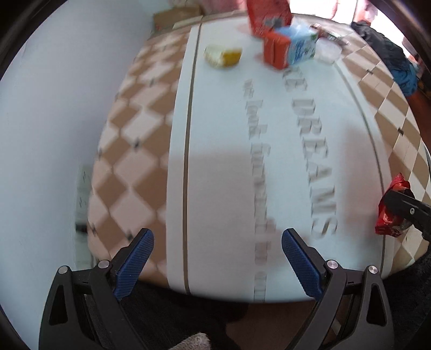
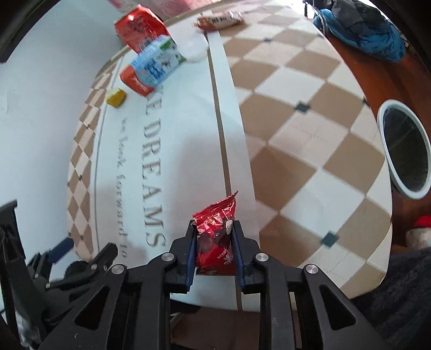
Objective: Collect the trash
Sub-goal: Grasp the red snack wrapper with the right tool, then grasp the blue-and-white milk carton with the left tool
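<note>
Your left gripper stands wide, with nothing between its blue pads; it hangs over the near edge of the table, above the white middle strip of the cloth.

Most of the trash is not collected yet. Going from left to right along the far edge of the table, you have a small yellow and white packet, then a red carton standing behind a blue and white carton that lies on its side, with a red box touching it. Just to the right of these is a pale, clear thing, too blurred to name. In the right wrist view, a brown wrapper lies at the far edge, behind the cartons.

Your right gripper is narrow and clamps a red snack wrapper between its pads, near the near edge of the table. So, by my judgement, one piece is in hand and about five pieces wait.

At the far right, beyond the right edge of the table, stands a round bin with a dark inside. It seems the place for the wrapper, and I see nothing clearly inside it.
</note>
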`<action>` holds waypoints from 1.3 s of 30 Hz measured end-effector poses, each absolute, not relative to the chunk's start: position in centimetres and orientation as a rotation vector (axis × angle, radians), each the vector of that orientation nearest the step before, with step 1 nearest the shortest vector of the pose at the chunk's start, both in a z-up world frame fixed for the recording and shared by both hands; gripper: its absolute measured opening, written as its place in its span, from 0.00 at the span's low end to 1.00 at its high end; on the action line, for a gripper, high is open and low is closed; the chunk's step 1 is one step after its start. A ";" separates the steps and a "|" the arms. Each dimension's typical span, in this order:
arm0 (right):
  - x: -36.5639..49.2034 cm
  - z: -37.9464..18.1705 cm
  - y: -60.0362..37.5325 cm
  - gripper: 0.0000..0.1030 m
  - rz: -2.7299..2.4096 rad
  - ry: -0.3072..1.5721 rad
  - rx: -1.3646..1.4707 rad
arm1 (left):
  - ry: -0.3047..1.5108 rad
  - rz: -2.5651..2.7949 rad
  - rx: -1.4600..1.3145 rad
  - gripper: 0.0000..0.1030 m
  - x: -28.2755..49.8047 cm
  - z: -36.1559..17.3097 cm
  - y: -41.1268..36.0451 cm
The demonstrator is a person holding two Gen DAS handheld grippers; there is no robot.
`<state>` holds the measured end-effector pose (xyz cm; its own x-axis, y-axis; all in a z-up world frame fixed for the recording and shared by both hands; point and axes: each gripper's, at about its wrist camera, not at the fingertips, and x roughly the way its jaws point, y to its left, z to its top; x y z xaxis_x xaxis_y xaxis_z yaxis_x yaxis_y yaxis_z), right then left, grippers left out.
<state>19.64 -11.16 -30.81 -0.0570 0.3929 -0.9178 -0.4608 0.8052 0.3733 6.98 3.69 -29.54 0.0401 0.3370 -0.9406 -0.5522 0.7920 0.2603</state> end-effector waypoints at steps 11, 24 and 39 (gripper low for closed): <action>33.0 -29.3 -9.7 0.23 0.596 1.453 0.053 | 1.282 0.459 0.174 0.93 22.6 -26.4 6.7; 39.5 -31.9 -5.7 0.23 0.543 1.506 -0.006 | 1.437 0.267 0.154 0.38 30.3 -30.3 8.1; 34.3 -29.4 -8.3 0.22 0.620 1.432 0.003 | 1.290 0.556 -0.159 0.27 19.9 -25.8 8.7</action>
